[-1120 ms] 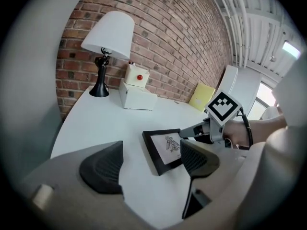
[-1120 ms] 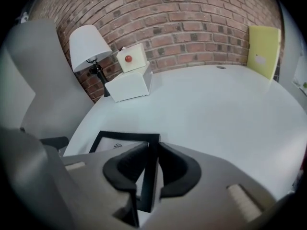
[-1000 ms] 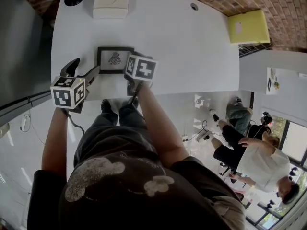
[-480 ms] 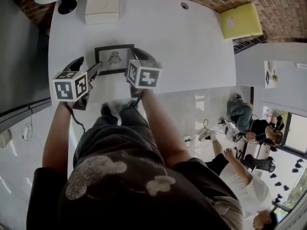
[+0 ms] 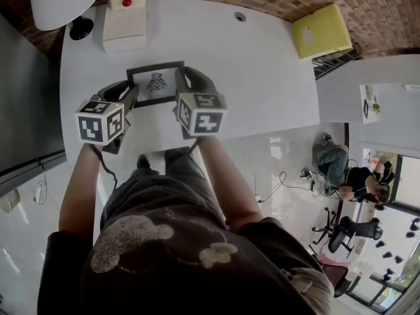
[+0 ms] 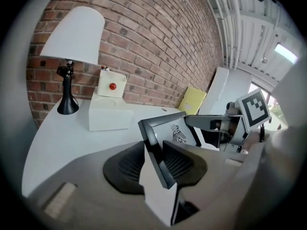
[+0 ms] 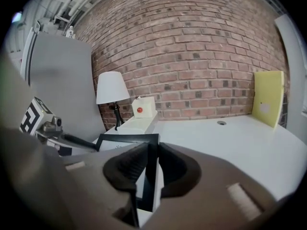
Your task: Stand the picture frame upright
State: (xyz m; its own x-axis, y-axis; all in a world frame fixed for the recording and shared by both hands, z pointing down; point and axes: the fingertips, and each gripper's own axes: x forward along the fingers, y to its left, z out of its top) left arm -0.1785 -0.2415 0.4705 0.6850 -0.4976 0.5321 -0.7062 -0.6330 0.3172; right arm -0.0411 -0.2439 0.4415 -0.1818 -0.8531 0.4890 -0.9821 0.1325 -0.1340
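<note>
The picture frame (image 5: 155, 82), black-rimmed with a small dark emblem on white, is held above the white table (image 5: 262, 77) between both grippers. My left gripper (image 5: 129, 98) has just been closing, and its pads now press on the frame's left edge (image 6: 154, 143). On the frame's right edge (image 7: 149, 147), my right gripper (image 5: 186, 84) is shut. In the left gripper view the frame (image 6: 176, 132) tilts back with its picture side showing, and the right gripper (image 6: 216, 126) shows beyond it.
A white-shaded lamp (image 5: 62, 2) and a white box with a red button (image 5: 125, 18) stand at the table's far left. A yellow panel (image 5: 321, 31) leans on the brick wall at the far right. The table's near edge lies just under the grippers.
The left gripper has moved in to the frame's left edge and closed on it. The right gripper has risen, and the frame's right side has come up off the table with it.
</note>
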